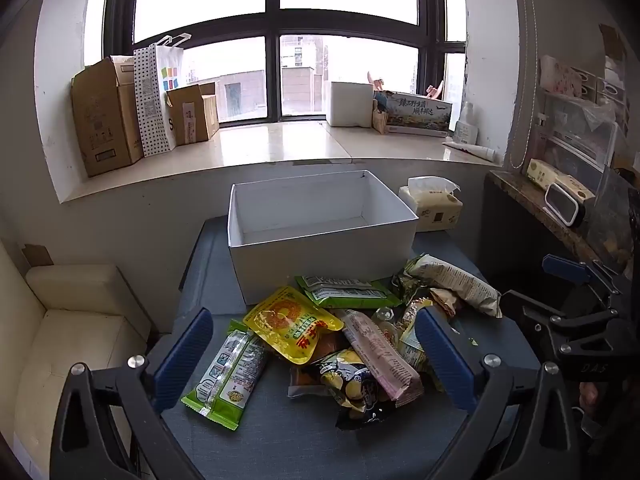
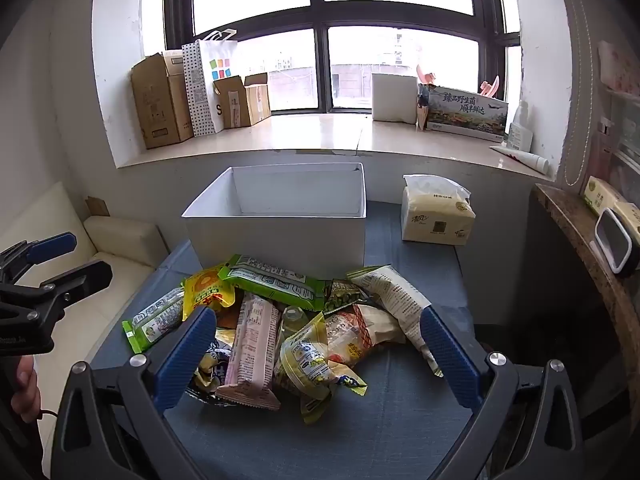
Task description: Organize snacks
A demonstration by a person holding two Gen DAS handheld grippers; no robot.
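The surface (image 1: 280, 440), covered in blue-grey cloth, carries all task items. At 12 o'clock on it stands the white box (image 1: 320, 256), open-topped; what shows of its interior holds nothing. Just beside it, at 1 o'clock, sits a tissue pack (image 1: 434, 208), not part of the task. The snack pile (image 2: 288, 328) lies directly in front of the box, toward 6 o'clock, with its rearmost packets touching or nearly touching the box's front wall. Within the pile, the long green packet (image 2: 276, 280) lies at 12 o'clock against the box, the white crinkled bag (image 2: 396, 296) at 2 o'clock, the pink bar (image 2: 254, 352) near centre, the yellow pouch (image 1: 294, 322) at 10 o'clock, and a smaller green packet (image 1: 228, 376) at 8 o'clock, set apart at the pile's edge. The left hand-held gripper (image 1: 316, 360) is spread wide and holds nothing, its fingers flanking the pile. The right hand-held gripper (image 2: 316, 360) is likewise spread and unladen, hovering over the pile's near side. Assessment: no snack appears to be boxed, so the task stands at its first pick. The next move calls for lowering one gripper onto a single top-lying packet, the pink bar being the most accessible, closing across its narrow width, and avoiding a drag on overlapping neighbours.
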